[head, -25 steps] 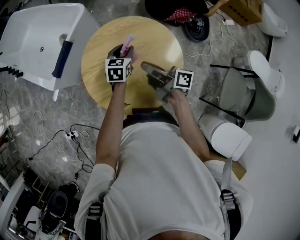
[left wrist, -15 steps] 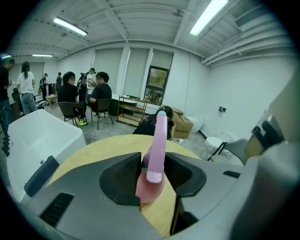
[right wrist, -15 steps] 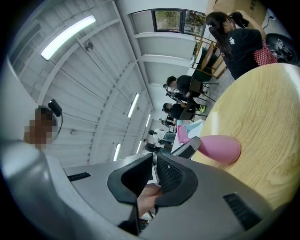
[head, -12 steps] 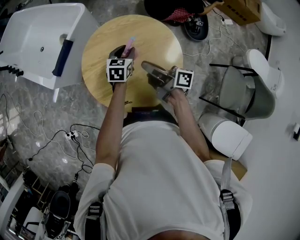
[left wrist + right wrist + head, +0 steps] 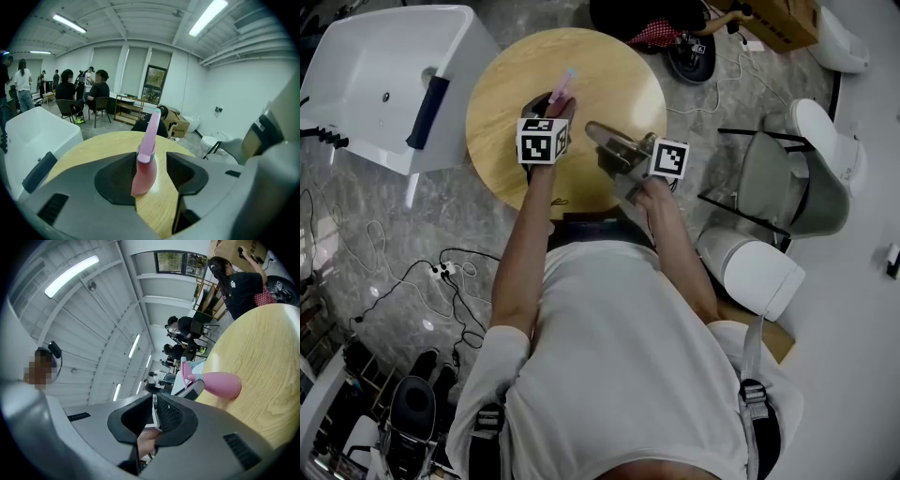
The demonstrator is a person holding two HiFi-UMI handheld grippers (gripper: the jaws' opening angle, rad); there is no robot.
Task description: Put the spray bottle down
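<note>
- Round wooden counter [image 5: 609, 66]: landmark.
- Left hand-held gripper [image 5: 150, 161]: over counter's middle, jaws spread. Pink spray bottle [image 5: 143, 174] upright between them, base on counter top. Bare wood shows between bottle and one pad.
- Right hand-held gripper [image 5: 154, 412]: at counter's near edge, jaws pressed together, empty.
- Bottle, judged: light, rigid, smooth plastic, likely slippery. Tall and narrow, so tippy. Best hold on wider lower body, not slim neck.
- Unclear: whether other pad touches bottle; fill level, walls opaque; base hidden in head view behind left gripper.

Pink spray bottle [image 5: 144, 169], standing upright on round wooden table [image 5: 103, 140]
</note>
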